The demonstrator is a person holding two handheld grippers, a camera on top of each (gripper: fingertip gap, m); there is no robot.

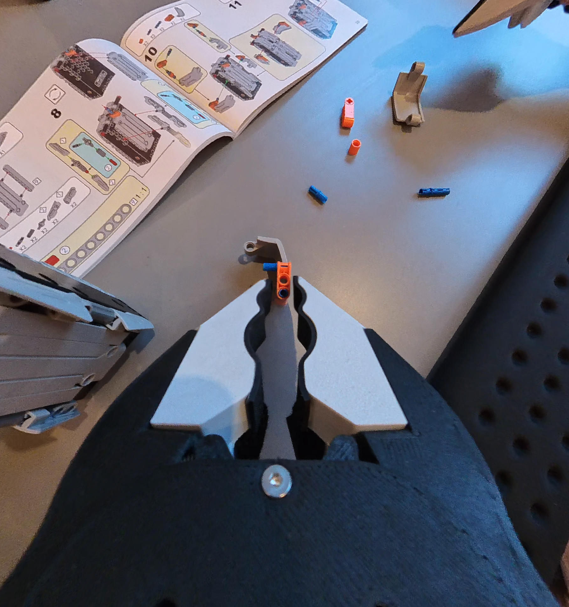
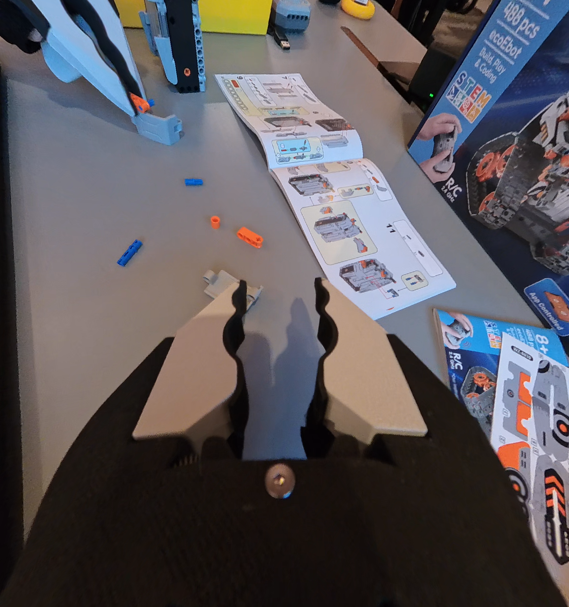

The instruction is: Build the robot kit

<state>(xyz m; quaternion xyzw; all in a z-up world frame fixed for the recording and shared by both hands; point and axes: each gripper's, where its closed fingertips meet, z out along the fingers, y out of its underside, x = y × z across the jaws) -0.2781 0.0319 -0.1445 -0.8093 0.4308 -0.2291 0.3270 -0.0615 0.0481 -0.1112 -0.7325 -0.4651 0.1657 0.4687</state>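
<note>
Left gripper [image 1: 282, 285] is clamped on only the end of an orange connector [image 1: 283, 281] with a blue pin [image 1: 269, 266], above a grey bracket [image 1: 266, 250]; twist-out is likely. Right gripper [image 2: 278, 289] is spread, empty; its left finger overlaps another grey bracket [image 2: 220, 281], which could be knocked.

left wrist: close, steep down | right wrist: higher, oblique | shared: table [image 1: 210, 203], booklet [image 2: 325, 184]
</note>
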